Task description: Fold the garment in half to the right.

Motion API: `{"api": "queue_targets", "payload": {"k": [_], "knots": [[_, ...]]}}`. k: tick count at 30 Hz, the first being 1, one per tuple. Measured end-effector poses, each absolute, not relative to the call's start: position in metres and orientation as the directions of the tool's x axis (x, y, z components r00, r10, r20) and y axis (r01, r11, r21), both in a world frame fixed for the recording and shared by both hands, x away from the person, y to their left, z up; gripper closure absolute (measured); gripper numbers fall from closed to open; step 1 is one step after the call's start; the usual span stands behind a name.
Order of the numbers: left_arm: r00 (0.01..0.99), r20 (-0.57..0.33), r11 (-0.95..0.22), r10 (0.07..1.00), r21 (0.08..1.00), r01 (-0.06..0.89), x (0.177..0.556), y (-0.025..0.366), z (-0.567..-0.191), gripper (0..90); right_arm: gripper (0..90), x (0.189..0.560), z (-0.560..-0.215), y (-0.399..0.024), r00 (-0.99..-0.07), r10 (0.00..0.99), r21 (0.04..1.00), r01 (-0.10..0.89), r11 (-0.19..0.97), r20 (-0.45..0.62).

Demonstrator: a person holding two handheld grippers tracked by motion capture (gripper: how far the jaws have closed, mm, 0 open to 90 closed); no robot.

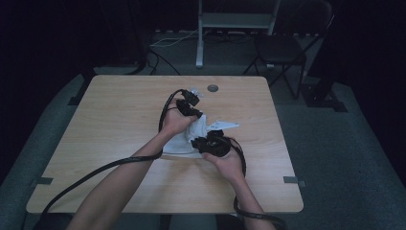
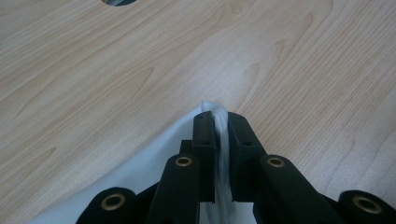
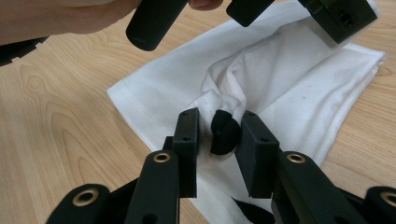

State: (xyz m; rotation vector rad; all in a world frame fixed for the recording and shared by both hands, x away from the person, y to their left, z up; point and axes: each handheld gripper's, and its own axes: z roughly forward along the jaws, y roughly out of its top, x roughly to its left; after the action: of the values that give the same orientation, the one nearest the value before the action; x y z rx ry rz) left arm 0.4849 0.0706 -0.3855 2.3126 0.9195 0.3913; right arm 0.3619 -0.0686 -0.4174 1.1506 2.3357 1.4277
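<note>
My left gripper [image 2: 220,122] pinching a fold of the crumpled white cloth [image 3: 289,88] mid pale wooden worktop [image 1: 119,120], my right gripper [image 3: 218,128] clamped on a small black round piece [image 3: 223,133] on that cloth, no readable writing
</note>
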Motion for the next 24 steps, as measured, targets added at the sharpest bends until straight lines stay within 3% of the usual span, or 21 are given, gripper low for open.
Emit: {"api": "queue_targets", "payload": {"k": [24], "knots": [[0.733,0.040,-0.574,0.680,0.650,0.497,0.4833,0.0614,-0.3850,77.4,59.4,0.3612,-0.4189,-0.0756,-0.673,0.702,0.816,0.529,0.236,0.233]]}}
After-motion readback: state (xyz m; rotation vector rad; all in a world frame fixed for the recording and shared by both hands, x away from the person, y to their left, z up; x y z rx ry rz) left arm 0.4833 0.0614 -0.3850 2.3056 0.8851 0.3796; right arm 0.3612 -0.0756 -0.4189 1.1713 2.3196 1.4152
